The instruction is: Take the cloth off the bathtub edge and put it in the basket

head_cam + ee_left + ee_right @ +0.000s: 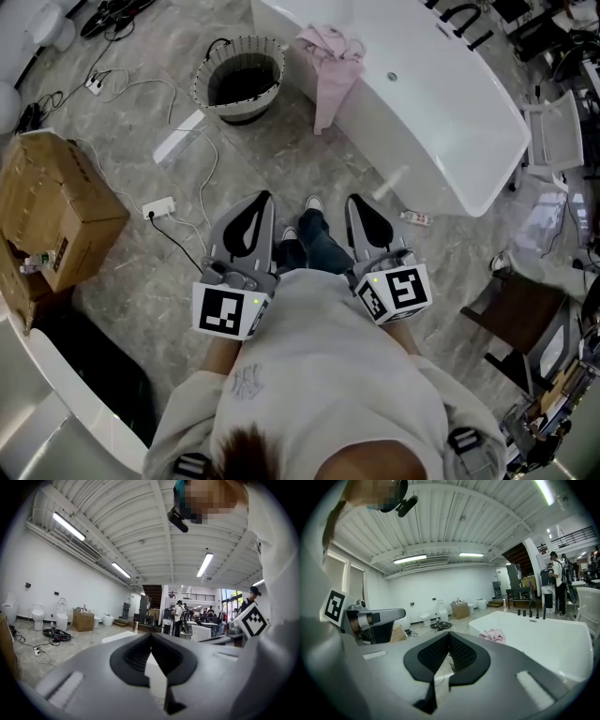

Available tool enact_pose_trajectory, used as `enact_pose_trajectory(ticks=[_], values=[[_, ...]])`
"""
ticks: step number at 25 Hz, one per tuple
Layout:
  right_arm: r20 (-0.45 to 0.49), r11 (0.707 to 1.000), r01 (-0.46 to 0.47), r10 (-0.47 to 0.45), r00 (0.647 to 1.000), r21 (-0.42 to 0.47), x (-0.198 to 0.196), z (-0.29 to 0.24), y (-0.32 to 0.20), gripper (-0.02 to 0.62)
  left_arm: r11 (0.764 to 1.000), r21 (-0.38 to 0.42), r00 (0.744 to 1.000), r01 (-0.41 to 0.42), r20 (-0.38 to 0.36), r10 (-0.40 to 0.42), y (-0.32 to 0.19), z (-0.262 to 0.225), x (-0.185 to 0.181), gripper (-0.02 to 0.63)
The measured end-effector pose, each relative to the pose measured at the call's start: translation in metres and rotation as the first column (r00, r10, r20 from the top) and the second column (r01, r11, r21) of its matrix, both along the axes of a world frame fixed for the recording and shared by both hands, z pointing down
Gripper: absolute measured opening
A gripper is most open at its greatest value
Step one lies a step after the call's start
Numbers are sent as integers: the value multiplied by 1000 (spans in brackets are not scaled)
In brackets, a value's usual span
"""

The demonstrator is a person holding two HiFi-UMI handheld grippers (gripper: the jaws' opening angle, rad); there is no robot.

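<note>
A pink cloth (330, 56) hangs over the near edge of the white bathtub (441, 122), its tail draped down the outer wall. It also shows as a small pink heap (493, 635) on the tub rim in the right gripper view. A round woven basket (238, 80) with a dark inside stands on the floor just left of the tub. My left gripper (262, 198) and right gripper (355, 201) are held close to my body, well short of the cloth. Both are shut with nothing between the jaws.
A cardboard box (52, 211) sits at the left, with white cables and a power strip (157, 207) across the grey floor between it and the basket. A dark chair (525, 333) stands at the right. Toilets (61, 612) line the far wall.
</note>
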State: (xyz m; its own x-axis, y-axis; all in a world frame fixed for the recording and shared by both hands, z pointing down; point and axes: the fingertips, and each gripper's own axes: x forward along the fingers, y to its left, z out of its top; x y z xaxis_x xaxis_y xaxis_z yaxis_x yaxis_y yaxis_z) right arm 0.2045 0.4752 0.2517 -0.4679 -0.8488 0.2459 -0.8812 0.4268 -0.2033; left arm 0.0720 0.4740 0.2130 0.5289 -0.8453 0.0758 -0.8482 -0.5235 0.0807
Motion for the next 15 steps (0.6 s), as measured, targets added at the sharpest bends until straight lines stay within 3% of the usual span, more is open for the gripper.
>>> enact_pose_trajectory(ticks=[15], values=[[-4, 997, 70, -70, 998, 12, 52, 1, -103, 0, 993, 2, 992, 122, -25, -122, -87, -6, 31, 12]])
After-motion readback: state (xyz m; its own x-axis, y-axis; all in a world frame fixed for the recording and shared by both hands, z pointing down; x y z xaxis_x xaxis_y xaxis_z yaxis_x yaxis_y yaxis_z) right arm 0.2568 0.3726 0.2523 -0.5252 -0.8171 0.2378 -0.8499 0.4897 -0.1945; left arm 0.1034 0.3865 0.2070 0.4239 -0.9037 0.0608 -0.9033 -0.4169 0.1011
